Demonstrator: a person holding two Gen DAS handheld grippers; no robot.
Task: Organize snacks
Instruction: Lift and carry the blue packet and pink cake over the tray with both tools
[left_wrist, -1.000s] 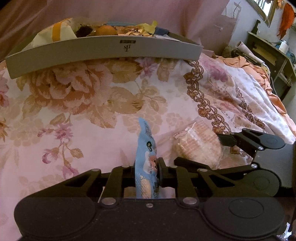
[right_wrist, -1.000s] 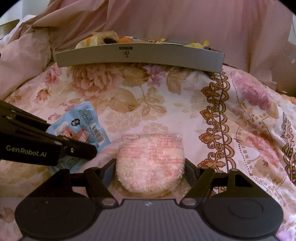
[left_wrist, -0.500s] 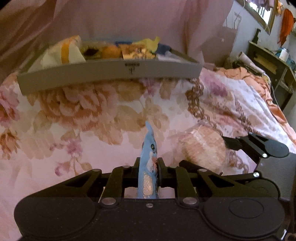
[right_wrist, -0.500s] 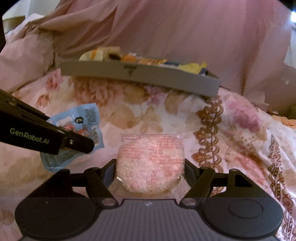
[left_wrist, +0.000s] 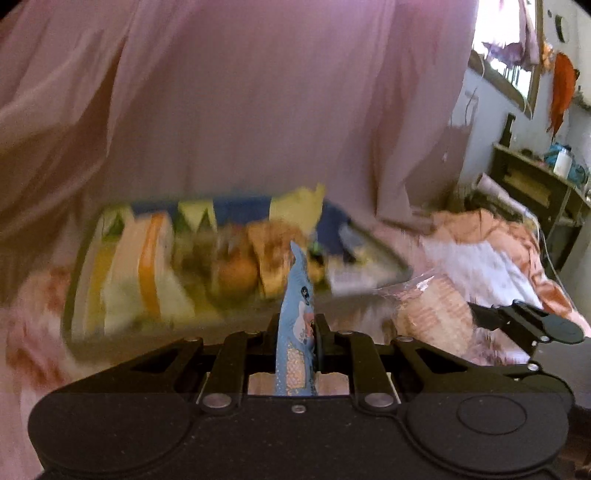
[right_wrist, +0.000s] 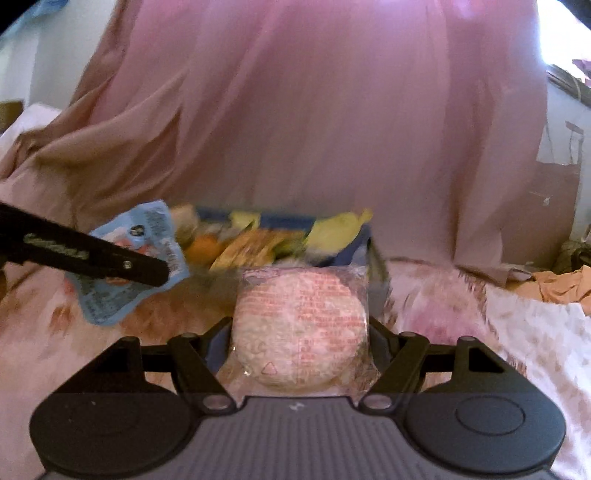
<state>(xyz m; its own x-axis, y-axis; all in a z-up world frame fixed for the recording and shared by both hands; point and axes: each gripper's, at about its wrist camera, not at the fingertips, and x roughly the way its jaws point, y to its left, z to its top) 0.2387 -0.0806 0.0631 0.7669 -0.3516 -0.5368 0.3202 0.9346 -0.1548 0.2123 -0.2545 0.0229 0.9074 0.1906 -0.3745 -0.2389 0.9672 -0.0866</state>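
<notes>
Blue snack packet (left_wrist: 297, 332) first: I've got it pinched edge-on in my left tongs (left_wrist: 298, 338), clamped tight, its tip sticking up in front of the tray (left_wrist: 70, 295). From the right wrist view the same packet (right_wrist: 147, 236) shows its flat face, lifted clear of the bed, with the left tongs (right_wrist: 162, 271) biting across it. Next to it, the round rice cracker in clear wrap (right_wrist: 301, 328) sits squarely between my right tongs (right_wrist: 301, 339), both fingers pressed against its sides, so that's a firm hold too. In the left view that cracker (left_wrist: 432, 317) hangs just right of the packet. Ahead of both, the tray is piled with snacks, an orange fruit (left_wrist: 236, 273) and yellow wrappers (right_wrist: 336, 227) among them, all blurred. Floral bedspread (right_wrist: 517, 332) below, pink curtain (right_wrist: 314, 129) behind.
</notes>
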